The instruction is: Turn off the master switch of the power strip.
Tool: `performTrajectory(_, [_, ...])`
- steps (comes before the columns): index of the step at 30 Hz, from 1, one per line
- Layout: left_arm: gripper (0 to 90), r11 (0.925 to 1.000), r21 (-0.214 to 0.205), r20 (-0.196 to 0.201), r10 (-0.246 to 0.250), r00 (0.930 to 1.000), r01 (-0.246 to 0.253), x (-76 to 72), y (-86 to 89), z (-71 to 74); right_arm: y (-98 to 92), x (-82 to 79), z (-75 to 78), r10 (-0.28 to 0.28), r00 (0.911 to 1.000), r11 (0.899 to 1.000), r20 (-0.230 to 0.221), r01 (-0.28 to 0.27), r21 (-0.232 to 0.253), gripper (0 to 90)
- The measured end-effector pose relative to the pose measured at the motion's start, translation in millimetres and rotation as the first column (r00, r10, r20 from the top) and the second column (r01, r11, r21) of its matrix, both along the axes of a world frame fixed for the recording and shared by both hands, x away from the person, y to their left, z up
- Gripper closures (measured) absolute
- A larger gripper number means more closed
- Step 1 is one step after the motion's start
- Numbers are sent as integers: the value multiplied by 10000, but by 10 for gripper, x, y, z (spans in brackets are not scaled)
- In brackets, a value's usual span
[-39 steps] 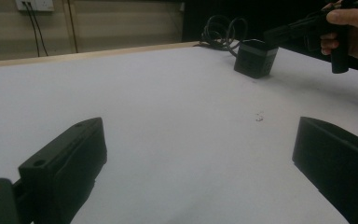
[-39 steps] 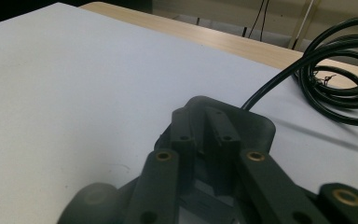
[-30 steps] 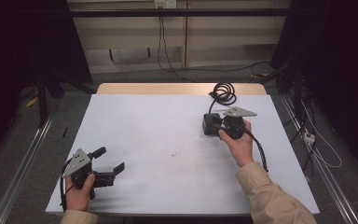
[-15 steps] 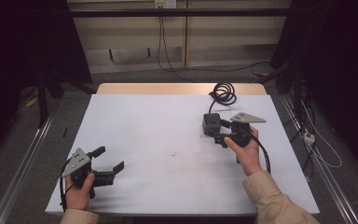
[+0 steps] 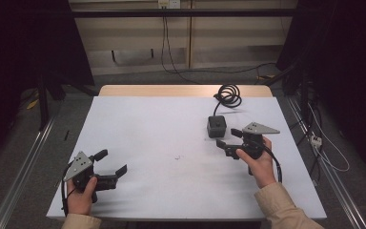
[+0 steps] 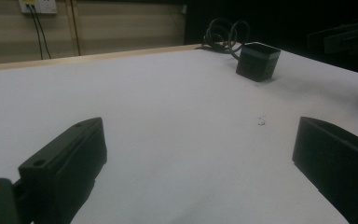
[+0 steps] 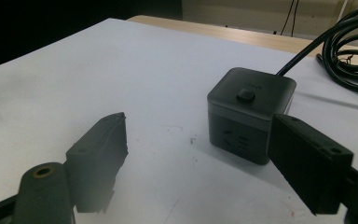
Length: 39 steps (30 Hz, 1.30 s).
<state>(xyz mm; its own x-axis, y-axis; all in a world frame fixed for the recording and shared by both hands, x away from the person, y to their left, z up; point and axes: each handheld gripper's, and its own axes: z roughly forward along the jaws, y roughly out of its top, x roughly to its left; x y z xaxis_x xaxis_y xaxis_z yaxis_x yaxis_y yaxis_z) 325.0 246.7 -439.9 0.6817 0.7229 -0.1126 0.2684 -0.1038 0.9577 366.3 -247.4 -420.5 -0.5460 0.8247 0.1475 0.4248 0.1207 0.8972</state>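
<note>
A black cube socket (image 5: 216, 126) with a button on top stands on the white table (image 5: 171, 119), right of centre; its black cable (image 5: 228, 95) coils behind it. My right gripper (image 5: 228, 137) sits just in front of the cube and apart from it. Its jaws have just been opening and nothing is between them. In the right gripper view the cube (image 7: 249, 112) stands beyond the jaws, partly behind the right one, with my right gripper (image 7: 198, 140) open. My left gripper (image 5: 113, 162) rests open at the near left, holding nothing. The left gripper view shows the cube (image 6: 258, 61) far off.
The cable coil (image 7: 349, 56) lies near the table's far edge, where a strip of bare wood (image 5: 181, 90) shows. A tiny speck (image 5: 177, 157) marks the white surface at mid-table. Dark floor and rails flank both sides.
My right gripper has let go of the cube and drawn back toward the near right, its jaws spreading. The cube stays put. The left gripper has not moved.
</note>
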Motion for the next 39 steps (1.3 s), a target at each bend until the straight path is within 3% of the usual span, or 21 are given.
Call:
performTrajectory(16, [24, 10000, 6, 17, -13, 10000, 13, 0, -5, 0, -109, -236, -87, 260, 9995, 9986, -156, -266, -451, 165])
performTrajectory(39, [24, 10000, -26, 9, 53, 10000, -53, -6, 7, 1, -256, -503, -231, 256, 9991, 9988, -328, -269, -414, 136])
